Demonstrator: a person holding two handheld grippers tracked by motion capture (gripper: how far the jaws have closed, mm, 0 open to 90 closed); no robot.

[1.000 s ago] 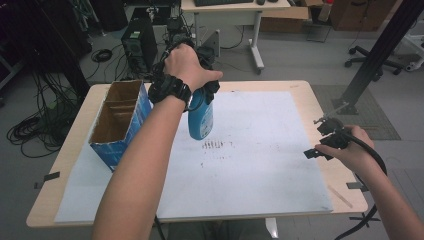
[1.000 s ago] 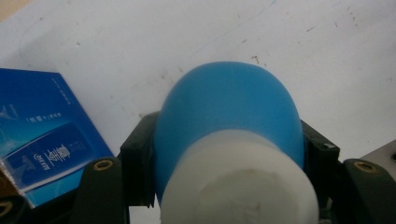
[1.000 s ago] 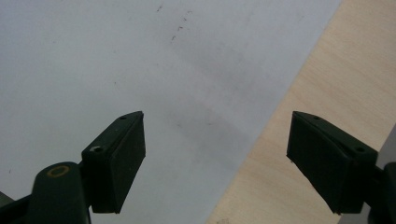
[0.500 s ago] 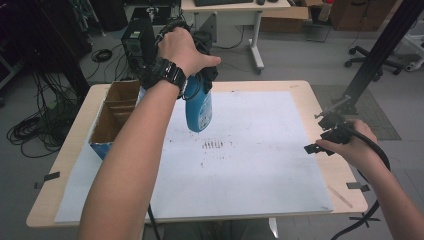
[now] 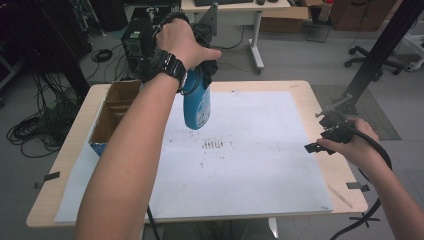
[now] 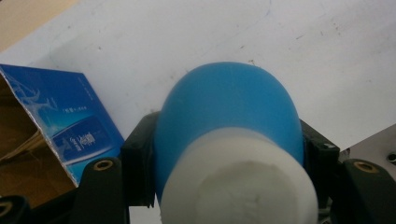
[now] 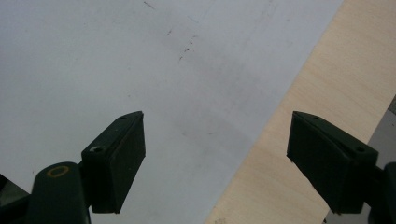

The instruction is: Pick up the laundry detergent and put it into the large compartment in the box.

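Bottle, blue, clenched in left tool, now higher above worktop than before, beside box; cap hidden by hand. Right tool released, unmoved.

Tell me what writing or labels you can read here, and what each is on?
None can be read.
Blue bottle: a pale label on its side, print too small to read.
Cardboard box: white characters and a logo on its blue outer face, too blurred to read.
White sheet: dark marks, no letters.
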